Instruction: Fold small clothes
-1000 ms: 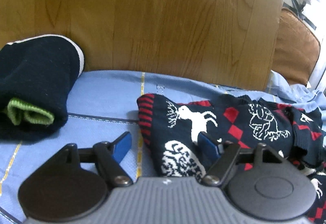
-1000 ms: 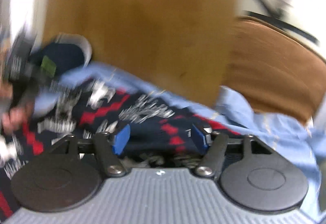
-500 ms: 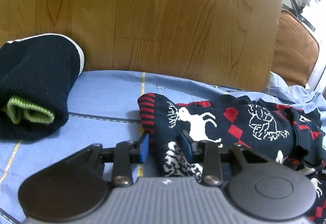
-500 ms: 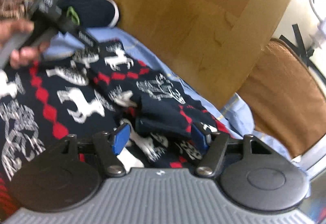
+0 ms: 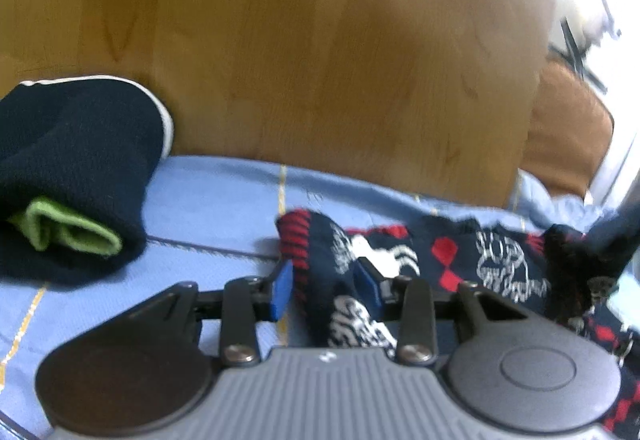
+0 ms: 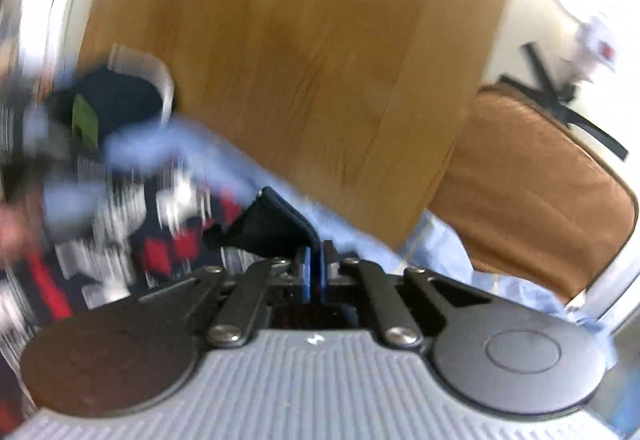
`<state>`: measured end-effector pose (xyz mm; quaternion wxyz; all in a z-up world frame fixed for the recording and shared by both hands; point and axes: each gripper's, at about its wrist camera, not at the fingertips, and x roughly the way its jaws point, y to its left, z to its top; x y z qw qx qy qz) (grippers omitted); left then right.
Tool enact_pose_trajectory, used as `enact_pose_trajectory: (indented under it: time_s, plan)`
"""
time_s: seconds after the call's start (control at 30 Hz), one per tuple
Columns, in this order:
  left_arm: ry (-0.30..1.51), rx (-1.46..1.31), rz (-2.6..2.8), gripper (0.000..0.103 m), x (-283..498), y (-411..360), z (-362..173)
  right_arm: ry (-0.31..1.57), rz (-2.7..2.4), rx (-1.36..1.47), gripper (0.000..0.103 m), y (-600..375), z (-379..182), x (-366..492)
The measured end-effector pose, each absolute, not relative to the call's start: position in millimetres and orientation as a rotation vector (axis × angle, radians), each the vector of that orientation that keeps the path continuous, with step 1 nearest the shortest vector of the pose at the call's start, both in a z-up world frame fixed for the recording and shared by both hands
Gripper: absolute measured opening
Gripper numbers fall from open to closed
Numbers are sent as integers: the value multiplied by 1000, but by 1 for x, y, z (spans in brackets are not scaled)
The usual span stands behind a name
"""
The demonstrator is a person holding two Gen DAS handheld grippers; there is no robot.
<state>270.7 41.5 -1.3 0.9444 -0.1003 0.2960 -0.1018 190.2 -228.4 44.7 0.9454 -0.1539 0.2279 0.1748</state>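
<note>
- A blue bedsheet (image 5: 224,200) with thin yellow and dark lines covers the work surface, and a wooden headboard (image 5: 320,60) rises just beyond it; a brown cushion (image 6: 532,180) sits off to the right.
- The patterned sweater (image 5: 400,264), navy with red diamonds and white deer, lies on the sheet, running from between the left fingers away to their right.
- The left gripper (image 5: 326,282) has its jaws partly closed, with the sweater's red-striped cuff edge bunched between the blue pads; they have just eased a little wider. The left pad seems to sit just clear of the knit, so whether it truly pinches I cannot tell.
- The right gripper (image 6: 314,272) has just snapped closed: its pads are nearly together on a dark navy flap of the sweater, which stands up directly ahead of the fingertips. That view is heavily blurred.
- A folded dark garment (image 5: 68,180) with a green lining sits well to the left of the left fingers, apparently finished.
- To do this fold well, I judge that the left pads should bite firmly on the cuff before any lift, or the knit may slip out.
- Both held edges should travel together at one height, keeping the cloth taut between them, so the fold lands straight instead of bunching.
- Carry the fold clear of the folded garment to the left.
</note>
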Motion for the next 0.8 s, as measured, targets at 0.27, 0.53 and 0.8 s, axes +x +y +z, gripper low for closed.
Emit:
enact_pose_trajectory:
  time_s: [0.27, 0.53, 0.8]
  plan:
    - [525, -421, -163, 40, 268, 93, 13, 426, 468, -191, 7, -156, 73, 213]
    - [568, -444, -174, 41, 279, 98, 8, 739, 574, -309, 16, -110, -35, 242]
    - [602, -357, -293, 42, 277, 62, 12, 550, 367, 161, 47, -254, 13, 238]
